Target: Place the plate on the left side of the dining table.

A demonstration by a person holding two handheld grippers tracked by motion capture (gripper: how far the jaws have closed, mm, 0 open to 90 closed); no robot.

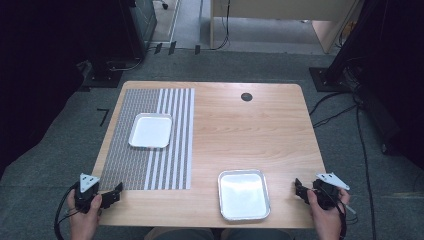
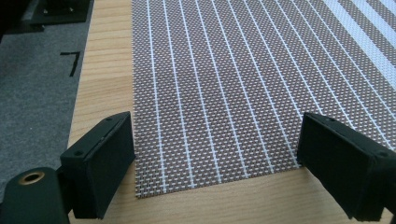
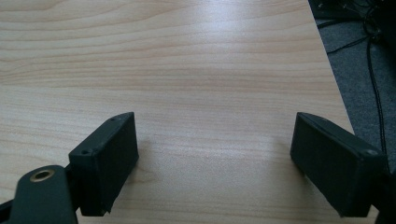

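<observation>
Holding wide-open jaws, the left tool (image 1: 116,192) sits at the near left corner of the table (image 1: 240,125), just beside the mat (image 1: 150,145). The mat looks thin, woven and floppy; a grip on its near edge should suit. The left tray (image 1: 150,130) rests on the mat; the right tray (image 1: 243,194) lies on bare wood near the front edge. Both look light, stiff and slippery metal, best pinched at a raised rim. The right tool (image 1: 300,190), jaws also wide and empty, waits right of that tray. The left gripper view resolves the mat weave (image 2: 215,93); the high view alone gives both trays.
</observation>
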